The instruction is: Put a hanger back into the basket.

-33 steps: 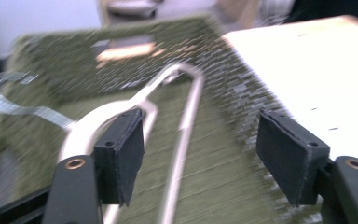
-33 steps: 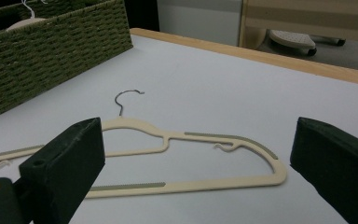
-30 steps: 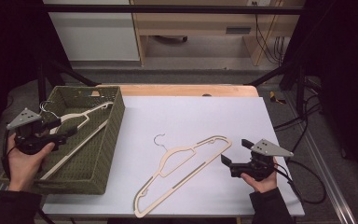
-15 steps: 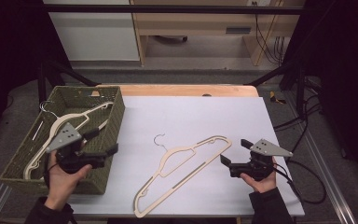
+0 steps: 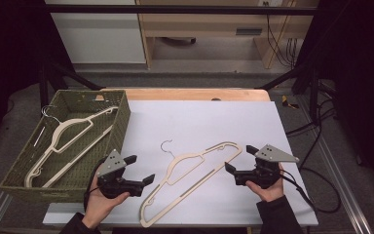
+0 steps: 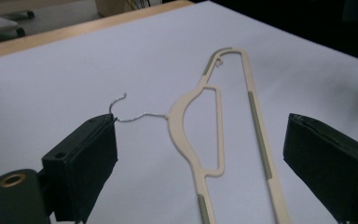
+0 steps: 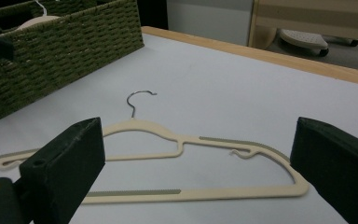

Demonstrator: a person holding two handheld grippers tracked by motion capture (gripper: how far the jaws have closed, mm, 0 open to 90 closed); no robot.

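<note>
A cream hanger [image 5: 193, 181] lies flat mid-worktop [image 5: 199, 117]. The left hand-held gripper [image 5: 141, 170], jaws just opened wide and empty, sits at its nine o'clock; the right hand-held gripper [image 5: 237, 161], agape and empty, at three o'clock.

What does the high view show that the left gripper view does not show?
High view alone: the green wicker basket with a second hanger in it, and both grippers, left gripper and right gripper, jaws open, on either side of the table's hanger. Left gripper view alone: the grey grip strips on the bar. Both: the cream hanger lying flat on the white table.
</note>
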